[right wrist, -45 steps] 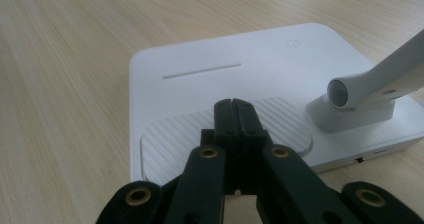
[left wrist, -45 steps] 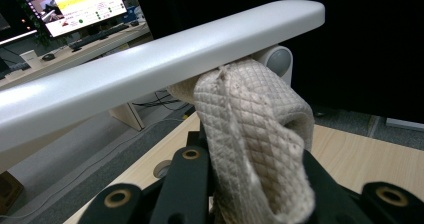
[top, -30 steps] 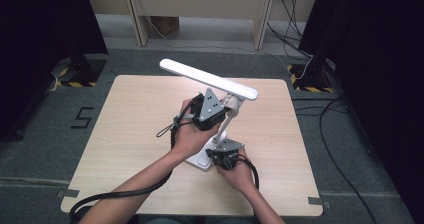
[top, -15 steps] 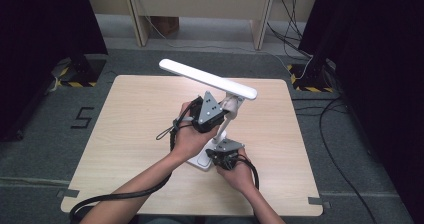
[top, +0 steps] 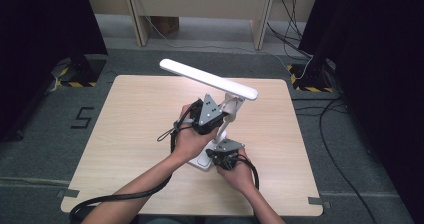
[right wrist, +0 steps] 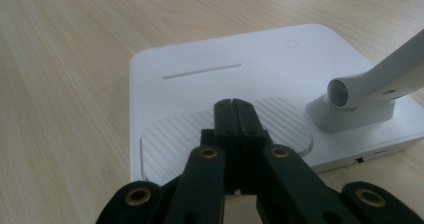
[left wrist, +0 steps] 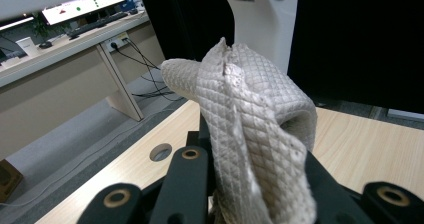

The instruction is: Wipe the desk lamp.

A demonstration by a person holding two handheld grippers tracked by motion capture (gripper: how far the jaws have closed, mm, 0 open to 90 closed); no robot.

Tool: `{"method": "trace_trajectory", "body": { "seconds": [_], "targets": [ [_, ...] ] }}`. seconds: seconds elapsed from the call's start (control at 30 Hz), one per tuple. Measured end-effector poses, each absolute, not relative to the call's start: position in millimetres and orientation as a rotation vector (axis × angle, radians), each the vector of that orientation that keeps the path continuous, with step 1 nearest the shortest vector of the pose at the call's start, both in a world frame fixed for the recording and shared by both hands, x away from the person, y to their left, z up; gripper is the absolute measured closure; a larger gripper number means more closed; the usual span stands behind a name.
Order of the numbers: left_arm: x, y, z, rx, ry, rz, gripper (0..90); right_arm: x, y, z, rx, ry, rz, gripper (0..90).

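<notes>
The white desk lamp stands near the middle of the wooden table, its flat base on the side nearest us, its arm rising from the base's far edge and its long head lying crosswise above, higher at the left end than at the right. We hold a quilted grey cloth pinched in the left gripper, whose jaws are clamped on its folds, and in the left gripper view the cloth stands just in front of the lamp's arm, which rises straight ahead of it; whether the two touch we cannot tell. Our right gripper has its jaws pressed fully together on nothing, the tips over the ribbed pad of the base, seemingly resting there to steady the lamp. As we judge it, the wiping stroke to come turns on the arm's long axis: the arm runs upward and away from the cloth, so the left hand, the nearer of the two, should travel along it, while the right stays low on the base.
</notes>
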State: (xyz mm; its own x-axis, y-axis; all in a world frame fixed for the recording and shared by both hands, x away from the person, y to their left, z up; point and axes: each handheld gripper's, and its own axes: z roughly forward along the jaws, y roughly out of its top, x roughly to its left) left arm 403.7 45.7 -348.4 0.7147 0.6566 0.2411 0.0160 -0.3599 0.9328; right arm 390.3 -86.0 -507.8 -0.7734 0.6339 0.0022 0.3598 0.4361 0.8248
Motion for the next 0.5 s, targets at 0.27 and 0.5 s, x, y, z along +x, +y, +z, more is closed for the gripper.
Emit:
{"method": "trace_trajectory", "body": {
  "seconds": [0.27, 0.5],
  "targets": [
    [404, 46, -354, 1.839, 0.533, 0.738, 80.6, 390, -86, -508, 0.856, 2.385, 1.255, 90.0],
    [405, 47, -360, 1.845, 0.546, 0.732, 80.7, 390, -86, -508, 0.856, 2.384, 1.255, 90.0]
  ]
}}
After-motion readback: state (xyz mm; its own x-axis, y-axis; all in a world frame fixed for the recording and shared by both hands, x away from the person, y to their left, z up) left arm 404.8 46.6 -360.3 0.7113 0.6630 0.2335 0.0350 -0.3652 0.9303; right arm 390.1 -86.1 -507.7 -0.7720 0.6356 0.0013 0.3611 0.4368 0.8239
